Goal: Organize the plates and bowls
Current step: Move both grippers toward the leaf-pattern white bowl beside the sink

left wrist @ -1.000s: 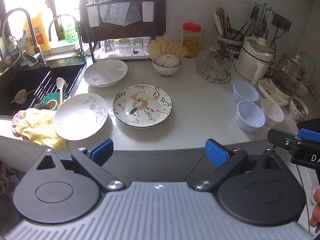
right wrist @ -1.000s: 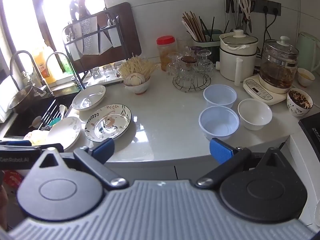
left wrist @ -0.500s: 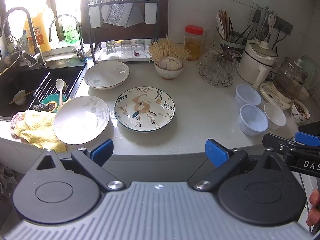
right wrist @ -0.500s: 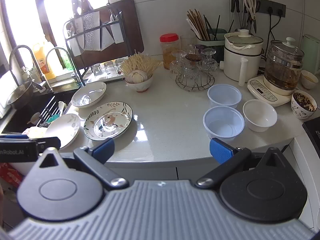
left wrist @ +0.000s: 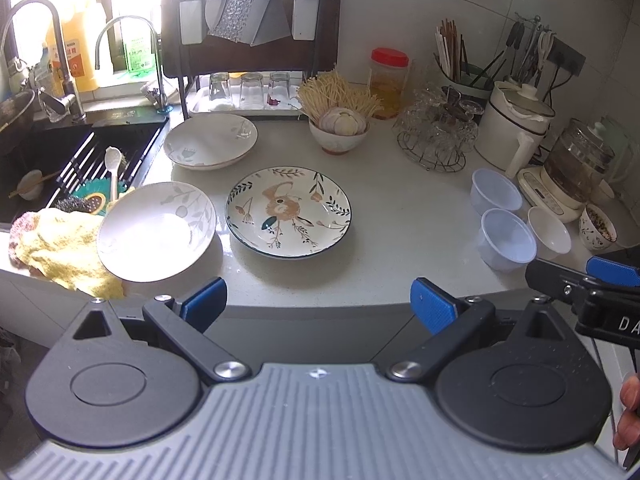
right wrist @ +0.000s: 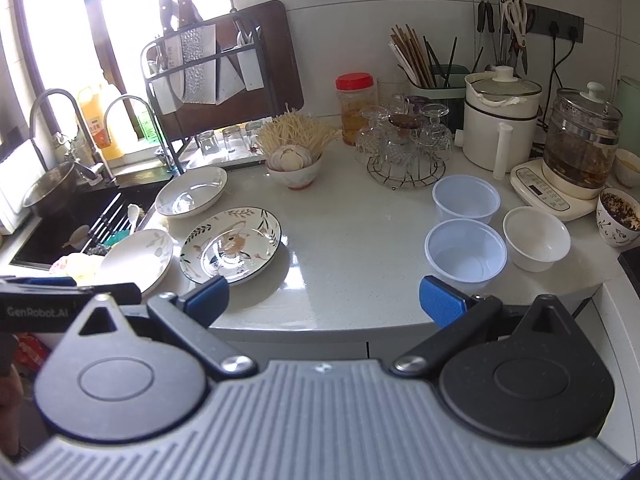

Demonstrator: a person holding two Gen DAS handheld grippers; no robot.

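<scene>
Three plates lie on the white counter: a flowered plate (left wrist: pixel 288 212) (right wrist: pixel 231 243) in the middle, a white plate (left wrist: pixel 156 231) (right wrist: pixel 138 258) at the front left by the sink, and a deeper white plate (left wrist: pixel 211 141) (right wrist: pixel 191 191) behind them. To the right stand two translucent plastic bowls (left wrist: pixel 507 239) (right wrist: pixel 466 250), the second plastic bowl (left wrist: pixel 495 191) (right wrist: pixel 466 198) behind, and a small white bowl (left wrist: pixel 549 231) (right wrist: pixel 537 238). My left gripper (left wrist: pixel 319 305) hangs open in front of the counter edge, below the flowered plate. My right gripper (right wrist: pixel 323 298) is open too, before the edge, near the plastic bowls.
A sink (left wrist: pixel 60 152) with a spoon and a yellow cloth (left wrist: pixel 60 246) lies left. Behind are a dish rack (left wrist: pixel 248 32), a bowl of garlic (left wrist: pixel 339 136), a glass stand (left wrist: pixel 434 136), a white cooker (right wrist: pixel 500 120), a kettle (right wrist: pixel 578 148) and a patterned bowl (right wrist: pixel 618 216).
Both grippers have drifted slightly forward and upward toward the counter, so plates and bowls sit a little lower in the views. Nothing on the counter has moved; both grippers stay open.
</scene>
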